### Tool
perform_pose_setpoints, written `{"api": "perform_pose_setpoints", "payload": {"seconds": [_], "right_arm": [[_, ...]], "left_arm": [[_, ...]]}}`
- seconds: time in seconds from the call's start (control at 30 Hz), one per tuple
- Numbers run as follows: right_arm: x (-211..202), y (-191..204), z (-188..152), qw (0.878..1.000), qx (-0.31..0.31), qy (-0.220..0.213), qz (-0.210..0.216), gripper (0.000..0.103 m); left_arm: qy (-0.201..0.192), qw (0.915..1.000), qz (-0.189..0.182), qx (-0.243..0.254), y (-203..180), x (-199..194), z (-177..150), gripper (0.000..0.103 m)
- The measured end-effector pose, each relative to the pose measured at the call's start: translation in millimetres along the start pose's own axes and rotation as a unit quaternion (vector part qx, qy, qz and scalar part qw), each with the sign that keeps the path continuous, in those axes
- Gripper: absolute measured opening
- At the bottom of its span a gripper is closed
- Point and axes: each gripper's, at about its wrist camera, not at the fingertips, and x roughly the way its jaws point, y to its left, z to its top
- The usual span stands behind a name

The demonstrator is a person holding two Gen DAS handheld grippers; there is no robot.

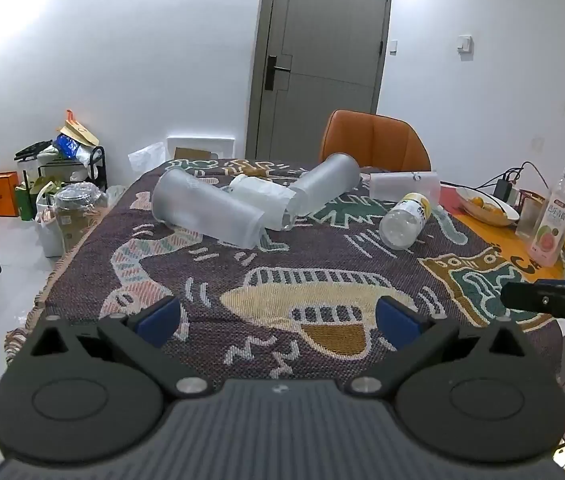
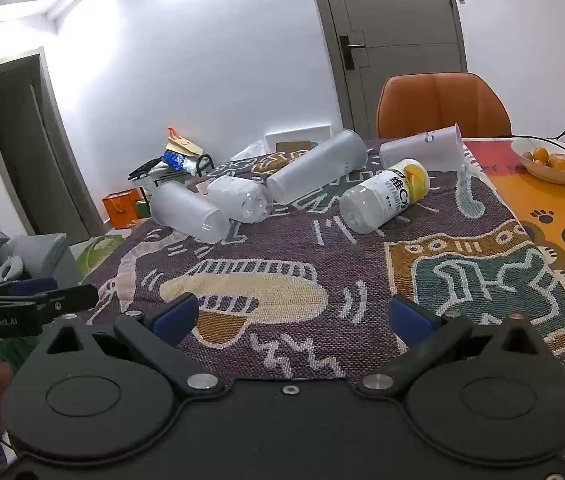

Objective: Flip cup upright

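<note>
Several containers lie on their sides at the far end of a patterned cloth. A frosted cup (image 1: 206, 208) (image 2: 188, 212) lies at the left, a second frosted cup (image 1: 324, 188) (image 2: 316, 172) in the middle, a white printed cup (image 1: 404, 186) (image 2: 422, 148) at the back right. A wrapped clear bottle (image 1: 260, 196) (image 2: 240, 198) and a yellow-labelled bottle (image 1: 404, 220) (image 2: 384, 196) lie between them. My left gripper (image 1: 278, 320) and my right gripper (image 2: 292, 318) are both open and empty, above the near part of the cloth, well short of the cups.
An orange chair (image 1: 374, 142) (image 2: 442, 104) stands behind the table. A bowl of oranges (image 2: 552, 158) (image 1: 486, 204), a pink drink bottle (image 1: 556, 220) and cables sit at the right. Bags and boxes (image 1: 58, 184) crowd the floor at the left.
</note>
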Motion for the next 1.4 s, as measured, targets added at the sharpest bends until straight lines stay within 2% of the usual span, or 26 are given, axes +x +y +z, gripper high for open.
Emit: {"api": "perform_pose_setpoints", "payload": {"seconds": [1.0, 1.4], "right_arm": [[-6, 3, 2, 1.0, -0.008, -0.019, 0.002, 0.103], [-8, 3, 0, 1.0, -0.006, -0.026, -0.01, 0.103]], "left_arm": [[-0.014, 0.9999, -0.007, -0.006, 0, -7, 1, 0.103], [-0.02, 0.9997, -0.014, -0.006, 2, -15, 0, 0.103]]}}
